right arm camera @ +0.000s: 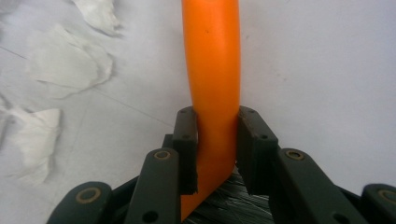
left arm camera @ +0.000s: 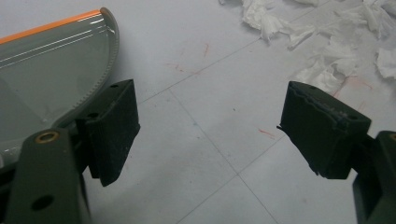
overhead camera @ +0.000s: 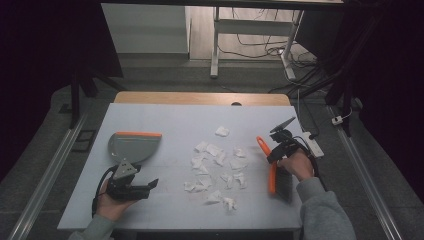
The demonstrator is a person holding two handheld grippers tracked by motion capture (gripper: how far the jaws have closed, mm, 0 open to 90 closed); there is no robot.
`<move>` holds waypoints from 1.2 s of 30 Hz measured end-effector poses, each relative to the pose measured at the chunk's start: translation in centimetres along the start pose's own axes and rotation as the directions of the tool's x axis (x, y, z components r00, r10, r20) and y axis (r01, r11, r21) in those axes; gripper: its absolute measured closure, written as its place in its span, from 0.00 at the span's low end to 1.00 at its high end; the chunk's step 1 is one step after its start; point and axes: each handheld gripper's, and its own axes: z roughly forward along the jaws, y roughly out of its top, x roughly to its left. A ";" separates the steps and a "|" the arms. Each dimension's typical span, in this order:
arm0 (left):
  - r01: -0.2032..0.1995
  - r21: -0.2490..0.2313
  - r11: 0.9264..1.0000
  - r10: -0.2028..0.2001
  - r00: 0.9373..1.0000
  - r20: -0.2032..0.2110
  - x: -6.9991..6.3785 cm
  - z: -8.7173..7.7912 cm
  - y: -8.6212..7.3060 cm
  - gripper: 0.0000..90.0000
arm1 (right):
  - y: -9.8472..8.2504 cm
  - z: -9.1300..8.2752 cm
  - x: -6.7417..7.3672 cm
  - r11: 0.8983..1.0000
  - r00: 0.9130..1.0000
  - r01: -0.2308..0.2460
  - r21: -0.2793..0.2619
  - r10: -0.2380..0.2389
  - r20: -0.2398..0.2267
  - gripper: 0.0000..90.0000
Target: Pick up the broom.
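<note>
The orange-handled brush with grey bristles point(right arm camera: 212, 70), clamped in the right gripper point(right arm camera: 215, 149), extends lengthwise ahead of it, white paper scraps point(overhead camera: 217, 167) lying leftward.

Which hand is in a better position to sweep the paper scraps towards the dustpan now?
Probably the right. The right gripper is shut on the orange brush, just beside the paper scraps. The left gripper is open and empty beside the dustpan, so it could hold the pan.
</note>
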 end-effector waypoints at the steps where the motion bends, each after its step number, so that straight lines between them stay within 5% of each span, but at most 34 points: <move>1: -0.001 0.000 1.000 0.001 1.000 0.000 0.0 0.0 0.0 0.22 | 0.0 0.0 0.0 1.000 1.000 0.000 0.000 0.000 0.000 0.79; 11: -0.008 -0.004 1.000 0.008 1.000 0.007 -0.3 0.2 0.4 0.22 | -0.7 -3.9 -0.9 0.988 0.994 -0.040 -0.150 0.023 -0.108 0.79; 15: -0.001 -0.011 1.000 0.002 1.000 0.013 -0.2 0.3 0.7 0.22 | -1.3 -5.2 -0.9 0.967 0.986 -0.037 -0.253 -0.006 -0.169 0.79; 24: -0.009 -0.023 1.000 0.009 1.000 0.025 -0.7 0.3 1.8 0.22 | -2.1 -6.3 -1.1 0.937 0.971 -0.043 -0.347 -0.042 -0.233 0.79; 33: -0.030 -0.024 0.999 0.031 0.998 0.058 -1.6 1.0 3.3 0.23 | -3.0 -6.1 -0.8 0.893 0.955 -0.088 -0.441 -0.050 -0.291 0.79; 36: -0.040 -0.024 0.999 0.042 0.997 0.058 -1.9 1.3 3.8 0.23 | -3.2 -6.1 -0.6 0.876 0.944 -0.107 -0.470 -0.059 -0.325 0.79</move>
